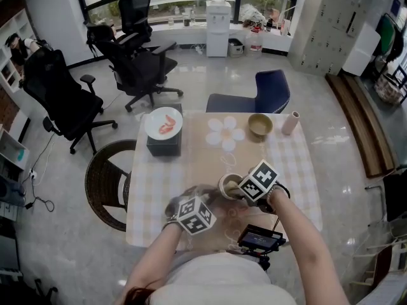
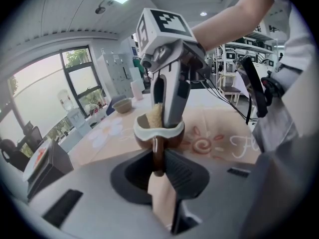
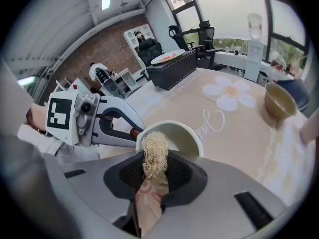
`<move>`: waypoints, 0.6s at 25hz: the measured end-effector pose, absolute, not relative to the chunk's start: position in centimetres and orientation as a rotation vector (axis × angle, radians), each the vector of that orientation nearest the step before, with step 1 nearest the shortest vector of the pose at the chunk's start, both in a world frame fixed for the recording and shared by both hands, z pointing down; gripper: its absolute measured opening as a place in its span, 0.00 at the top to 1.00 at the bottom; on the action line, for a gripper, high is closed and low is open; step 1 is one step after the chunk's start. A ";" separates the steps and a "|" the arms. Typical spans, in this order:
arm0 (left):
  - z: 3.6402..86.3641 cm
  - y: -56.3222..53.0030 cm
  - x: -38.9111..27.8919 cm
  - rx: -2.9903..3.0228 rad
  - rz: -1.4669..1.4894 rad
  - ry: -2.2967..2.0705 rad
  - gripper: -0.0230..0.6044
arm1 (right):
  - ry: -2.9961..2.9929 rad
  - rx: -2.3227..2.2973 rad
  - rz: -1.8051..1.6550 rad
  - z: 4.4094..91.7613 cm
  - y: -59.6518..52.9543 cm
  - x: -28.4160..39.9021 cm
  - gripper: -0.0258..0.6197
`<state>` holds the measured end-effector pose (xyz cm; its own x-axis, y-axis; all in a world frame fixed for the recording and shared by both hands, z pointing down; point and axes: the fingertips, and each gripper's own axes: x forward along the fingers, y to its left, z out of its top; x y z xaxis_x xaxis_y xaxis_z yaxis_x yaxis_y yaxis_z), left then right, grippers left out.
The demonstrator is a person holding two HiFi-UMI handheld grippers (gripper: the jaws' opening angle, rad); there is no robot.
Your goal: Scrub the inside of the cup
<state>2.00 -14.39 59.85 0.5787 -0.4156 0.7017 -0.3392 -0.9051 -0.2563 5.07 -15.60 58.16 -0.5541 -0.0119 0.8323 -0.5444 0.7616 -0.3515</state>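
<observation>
So, left gripper (image 2: 158, 156): nearly closed, its pads clamped on the brown handle (image 2: 157, 144) of the cup (image 2: 149, 132), which it reaches from the person's side.
Right gripper (image 3: 155, 163): narrowed onto a straw-coloured scrubber (image 3: 154, 151), gripping it by the lower part so that the frayed end sticks out past the fingertips. It comes down steeply over the cup.
Scrubber: its long axis runs along the right gripper's jaws. The frayed end points down into the cup's mouth and sits just inside the white rim.
Cup: brown outside and white inside. It stands upright with its mouth up, so its long axis is vertical. The handle sticks out sideways toward the left gripper.
Cup's place: on the checked surface (image 1: 292, 170), on the person's side of the flower print (image 1: 226, 132). It is near the print but does not lie on it.
Bowl (image 1: 260, 125): just beside the flower print, on its right.
</observation>
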 end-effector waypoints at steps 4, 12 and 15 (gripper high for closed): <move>59.8 -14.4 2.0 -2.696 -1.242 0.649 0.87 | -2.214 0.547 0.849 57.1 -16.7 5.0 0.82; 60.0 -14.3 1.8 -2.751 -1.239 0.653 0.87 | -2.457 0.787 0.708 53.2 -17.7 6.4 0.82; 59.9 -14.2 1.9 -2.784 -1.235 0.648 0.87 | -2.497 0.808 0.498 51.3 -17.4 6.6 0.82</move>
